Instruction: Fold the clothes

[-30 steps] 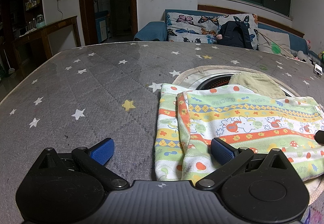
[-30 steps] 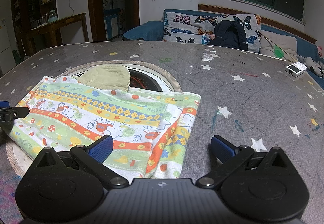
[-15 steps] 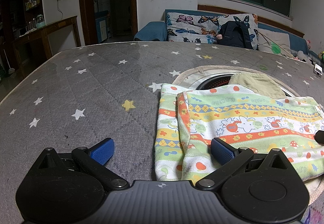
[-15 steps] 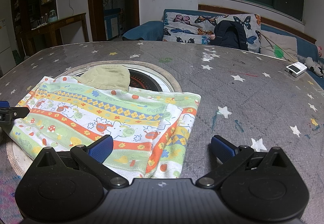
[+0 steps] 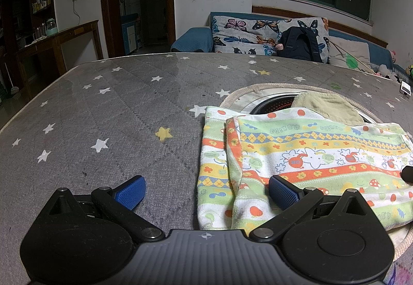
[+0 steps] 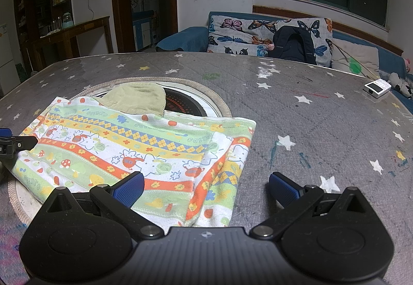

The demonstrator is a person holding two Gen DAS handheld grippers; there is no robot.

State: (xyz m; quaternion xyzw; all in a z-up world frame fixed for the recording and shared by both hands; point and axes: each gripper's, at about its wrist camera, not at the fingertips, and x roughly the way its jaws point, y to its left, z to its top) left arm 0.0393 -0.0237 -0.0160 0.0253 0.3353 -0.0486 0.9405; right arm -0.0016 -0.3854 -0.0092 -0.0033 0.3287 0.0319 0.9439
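The printed cloth (image 6: pixel 134 153) lay in a flat doubled rectangle at lower left of the right-wrist frame, spread partly over the round rimmed opening (image 6: pixel 224 109) in the star-patterned worktop (image 6: pixel 322 130); an olive garment (image 6: pixel 136 99) sat at its far edge. Across the preceding second nothing had shifted: cloth and both tongs matched the earlier views. The right tongs (image 6: pixel 205 187) stood wide apart, straddling the cloth's near right corner. The left tongs (image 5: pixel 206 189) were likewise spread, straddling the near left corner at lower centre. Judged from this pause, the next fold had not begun and no grasp was made.
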